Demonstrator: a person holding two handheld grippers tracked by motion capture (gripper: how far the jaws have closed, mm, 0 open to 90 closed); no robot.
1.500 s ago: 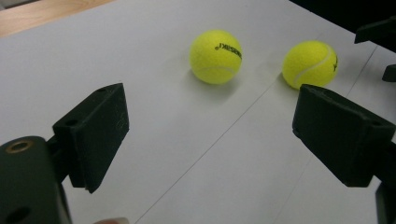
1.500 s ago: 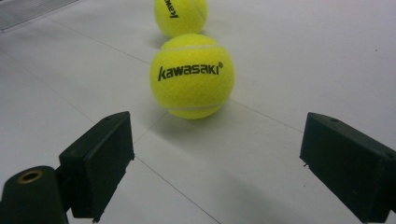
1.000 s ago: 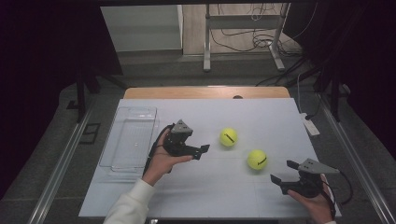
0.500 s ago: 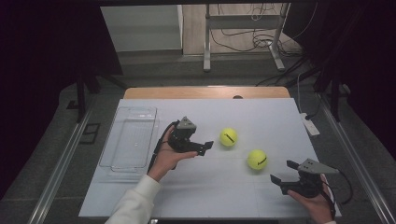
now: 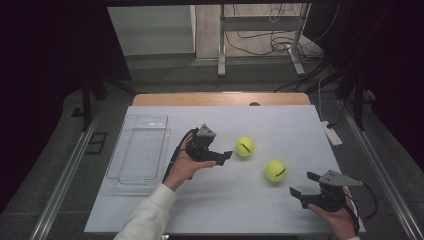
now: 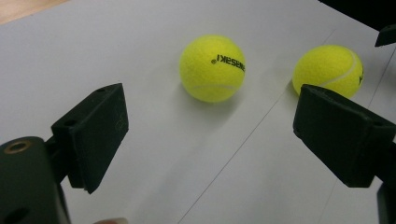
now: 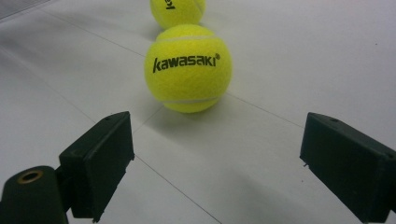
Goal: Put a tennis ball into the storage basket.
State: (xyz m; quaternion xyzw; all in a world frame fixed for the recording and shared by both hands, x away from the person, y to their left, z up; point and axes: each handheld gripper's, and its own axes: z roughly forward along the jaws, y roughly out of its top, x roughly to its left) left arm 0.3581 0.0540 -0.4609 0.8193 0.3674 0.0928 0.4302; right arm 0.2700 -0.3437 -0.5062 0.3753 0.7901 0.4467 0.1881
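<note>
— Dark floor and cables are seen behind the white table (image 5: 150, 210), and a clear tray (image 5: 140, 150) is lying at its left part. What is changed since one second ago?

— The left gripper (image 5: 224, 156) is brought closer to the far ball (image 5: 244, 147). One second ago it was held more to the left, with a wider gap to this ball; now the jaw tips are just beside it in the high view, but not touching. The right gripper (image 5: 300, 186) is kept at the same place, near the near ball (image 5: 275, 171).

— How are the jaws standing?

— On both grippers the jaws are held wide apart, and nothing is between them. In the left gripper view the far ball (image 6: 212, 68) is seen ahead of the jaws, a little left of the middle, and the near ball (image 6: 328, 70) is partly hidden behind the right jaw. In the right gripper view the near ball (image 7: 187, 68) is lying ahead, between the lines of the two jaws.

— What is meant by this for the work?

— It is judged that a grasp of the far ball by the left gripper is prepared, perhaps for the tray. The approach is almost finished, but the ball is not yet enclosed. Both balls are resting free on the table, apart from each other, so a careless push can make them roll.
</note>
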